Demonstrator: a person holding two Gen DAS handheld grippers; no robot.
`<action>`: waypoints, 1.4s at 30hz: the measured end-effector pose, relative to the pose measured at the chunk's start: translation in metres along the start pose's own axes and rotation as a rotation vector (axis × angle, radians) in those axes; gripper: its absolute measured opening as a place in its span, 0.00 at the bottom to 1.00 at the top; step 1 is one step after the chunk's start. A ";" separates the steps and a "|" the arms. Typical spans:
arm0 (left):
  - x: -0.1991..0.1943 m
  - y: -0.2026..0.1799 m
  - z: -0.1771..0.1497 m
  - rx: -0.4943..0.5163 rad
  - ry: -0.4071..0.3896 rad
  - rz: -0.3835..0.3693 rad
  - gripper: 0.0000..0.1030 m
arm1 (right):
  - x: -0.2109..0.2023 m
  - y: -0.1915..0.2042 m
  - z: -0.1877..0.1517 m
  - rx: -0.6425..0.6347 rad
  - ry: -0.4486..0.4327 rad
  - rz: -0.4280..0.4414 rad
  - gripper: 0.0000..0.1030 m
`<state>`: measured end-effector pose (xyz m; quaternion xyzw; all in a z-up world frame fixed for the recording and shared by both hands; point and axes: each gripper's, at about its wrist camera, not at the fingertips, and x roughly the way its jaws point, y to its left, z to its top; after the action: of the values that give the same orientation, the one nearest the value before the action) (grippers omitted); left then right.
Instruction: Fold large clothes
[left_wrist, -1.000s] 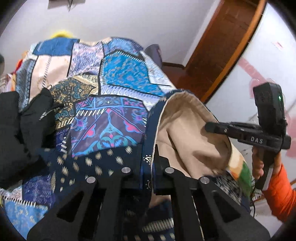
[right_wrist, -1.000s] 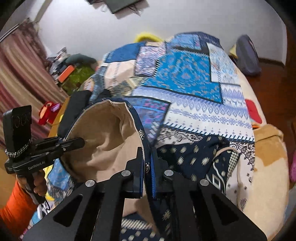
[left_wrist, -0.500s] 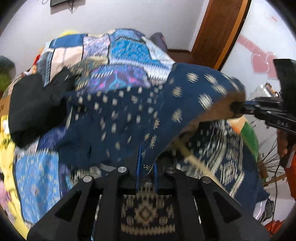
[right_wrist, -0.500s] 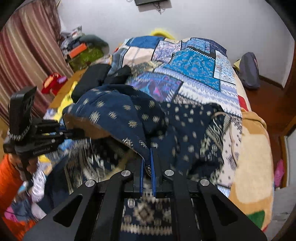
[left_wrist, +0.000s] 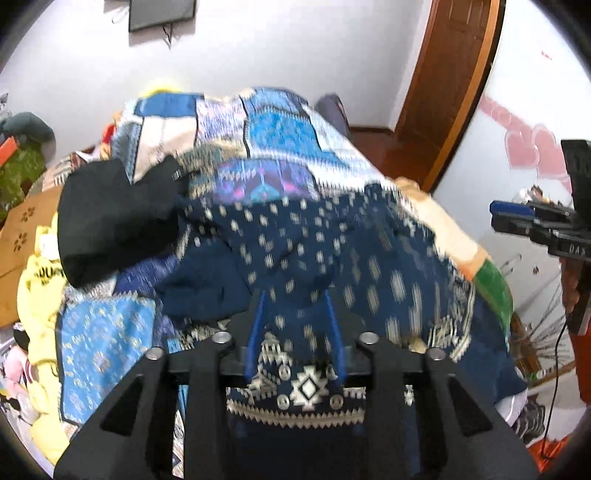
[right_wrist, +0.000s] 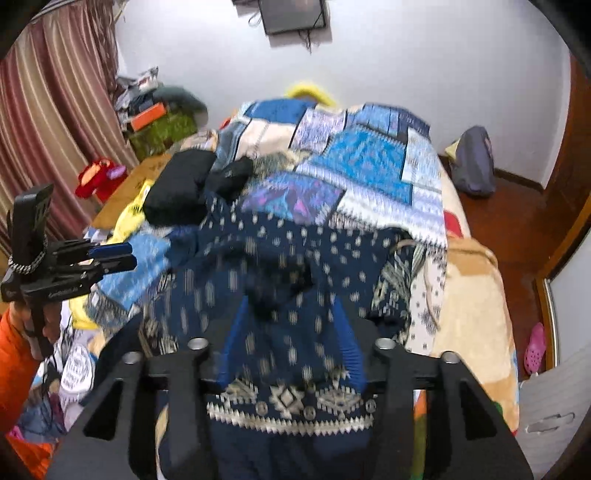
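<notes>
Bed (right_wrist: 476, 295) with patchwork quilt (right_wrist: 369, 162). Navy patterned garment (left_wrist: 303, 243) heaped on quilt at the near end, black clothes (left_wrist: 110, 214) beside it. Left gripper (left_wrist: 295, 314): jaws opening, cloth lying loose between them. Right gripper (right_wrist: 291, 325): same, jaws spreading over the garment's folded edge.

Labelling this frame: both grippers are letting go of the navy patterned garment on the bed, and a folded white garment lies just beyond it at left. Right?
One slip: the folded garment beyond the navy patterned garment is black, not white, as the left wrist view shows. The rest stands: the jaws of the left gripper and the right gripper are opening, cloth between them, on the bed.
</notes>
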<state>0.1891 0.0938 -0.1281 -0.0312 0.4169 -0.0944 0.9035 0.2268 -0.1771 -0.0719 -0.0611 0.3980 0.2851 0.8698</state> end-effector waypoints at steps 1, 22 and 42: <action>0.000 -0.001 0.004 -0.008 -0.013 -0.002 0.32 | 0.003 0.002 0.002 -0.002 -0.003 -0.003 0.45; 0.082 -0.014 -0.029 0.013 0.165 0.025 0.50 | 0.079 -0.011 -0.047 0.063 0.255 0.031 0.45; 0.130 0.186 -0.027 -0.595 0.111 -0.037 0.86 | 0.118 -0.143 -0.016 0.406 0.204 -0.057 0.54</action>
<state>0.2782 0.2511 -0.2685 -0.2967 0.4742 0.0139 0.8288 0.3556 -0.2481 -0.1853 0.0755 0.5312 0.1671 0.8272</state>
